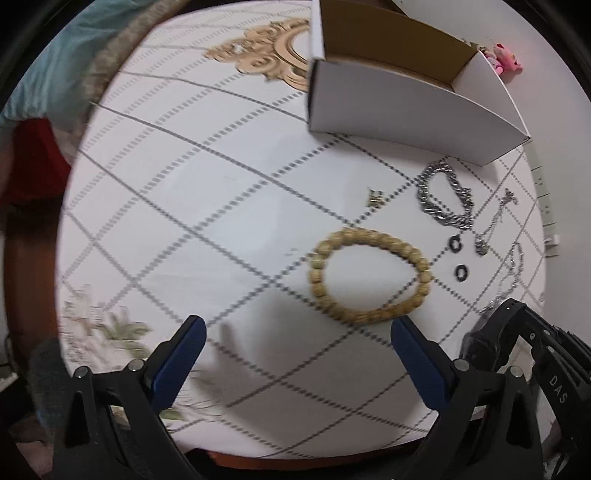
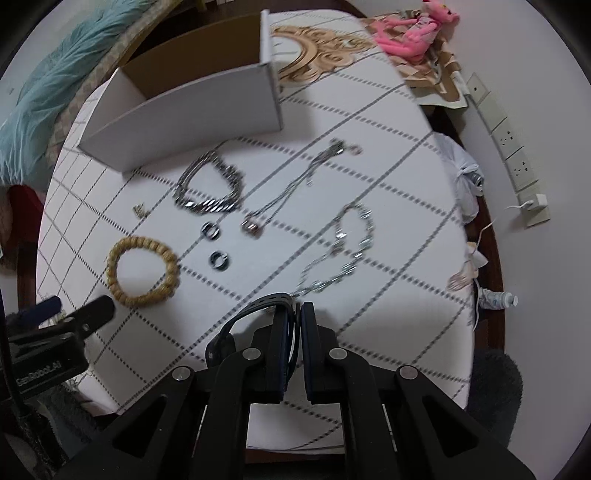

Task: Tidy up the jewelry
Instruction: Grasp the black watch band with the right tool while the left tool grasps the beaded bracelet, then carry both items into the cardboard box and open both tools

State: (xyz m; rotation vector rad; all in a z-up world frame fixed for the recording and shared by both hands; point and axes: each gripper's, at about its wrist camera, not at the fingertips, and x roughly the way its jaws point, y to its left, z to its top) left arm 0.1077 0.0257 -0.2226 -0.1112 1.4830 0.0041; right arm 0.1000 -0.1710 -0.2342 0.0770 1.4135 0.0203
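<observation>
A wooden bead bracelet point(image 1: 369, 275) lies on the white checked tablecloth, just ahead of my open, empty left gripper point(image 1: 297, 330); it also shows in the right wrist view point(image 2: 142, 271). My right gripper point(image 2: 295, 312) is shut on a black watch strap point(image 2: 251, 314), held above the table's near edge. An open white cardboard box point(image 2: 192, 107) stands at the back. A heavy silver chain bracelet point(image 2: 208, 186), two dark rings point(image 2: 210, 230) point(image 2: 219, 260), a thin necklace with pendant point(image 2: 284, 194), a silver link bracelet point(image 2: 340, 251) and a small gold piece point(image 1: 375, 197) lie between.
A pink plush toy point(image 2: 417, 26) lies at the back right beyond the table. Wall sockets point(image 2: 513, 147) and a white plastic bag point(image 2: 461, 173) sit along the right edge. A teal fluffy cushion point(image 2: 40, 92) lies to the left of the table.
</observation>
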